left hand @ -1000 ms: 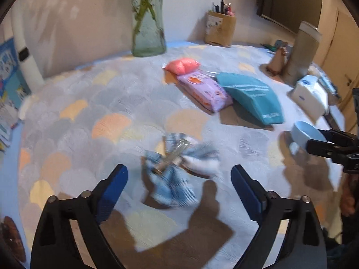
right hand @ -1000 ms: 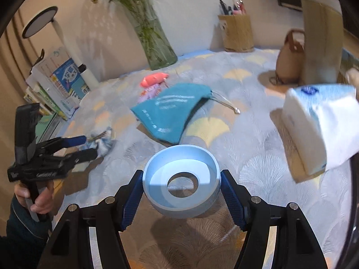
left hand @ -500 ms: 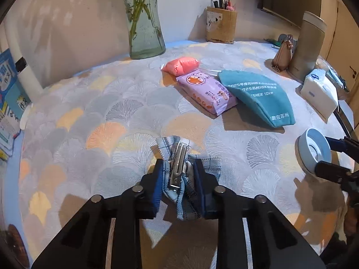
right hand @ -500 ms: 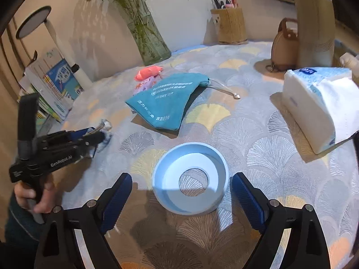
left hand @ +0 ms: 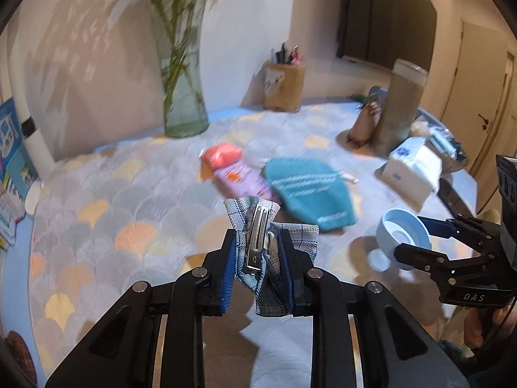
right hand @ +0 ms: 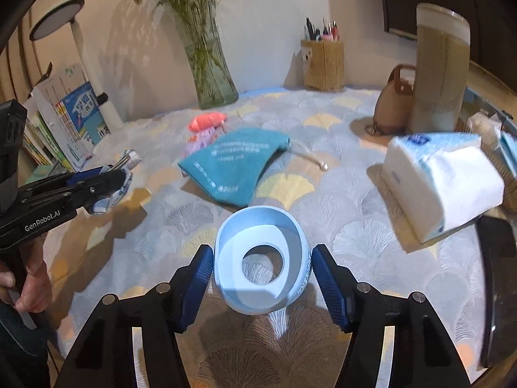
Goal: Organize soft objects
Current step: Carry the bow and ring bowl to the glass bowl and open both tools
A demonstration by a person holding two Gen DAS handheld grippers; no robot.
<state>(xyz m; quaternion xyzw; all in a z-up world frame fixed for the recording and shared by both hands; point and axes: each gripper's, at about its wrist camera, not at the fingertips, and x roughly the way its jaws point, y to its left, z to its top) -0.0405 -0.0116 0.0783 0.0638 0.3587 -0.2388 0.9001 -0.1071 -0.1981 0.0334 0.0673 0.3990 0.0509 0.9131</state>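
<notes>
Left gripper (left hand: pixel 258 266) is clamped tight on the plaid hair bow (left hand: pixel 268 252), blue pads pressing the fabric from both sides, the silver clip on it facing the camera and running upright between the fingers. The bow is lifted clear of the tablecloth (left hand: pixel 129 194); its shadow falls on the cloth below. From the right wrist view the same left gripper (right hand: pixel 106 177) sits at the far left with plaid cloth bunched at its tips.

Over to the right gripper (right hand: pixel 262 273): its blue pads bracket the pale blue ring (right hand: pixel 261 262), a shallow round holder with a hole in its floor, tilted up toward the lens. The pads look to be touching or just off its wall on each side; whether they truly squeeze it, I cannot tell. In the left wrist view the right gripper (left hand: pixel 416 234) sits at the right edge with the ring (left hand: pixel 404 234) at its fingertips.

Further out on the cloth lies the teal drawstring pouch (right hand: pixel 232 165), flat, cord trailing to its right. Just behind it, the purple wipes pack (left hand: pixel 242 182), and touching that, the pink soft packet (left hand: pixel 221 155). To the right stands the white tissue pack (right hand: pixel 439 177). At the back, the glass vase (right hand: pixel 210 64) with green stems and the pen holder (right hand: pixel 323 64).
</notes>
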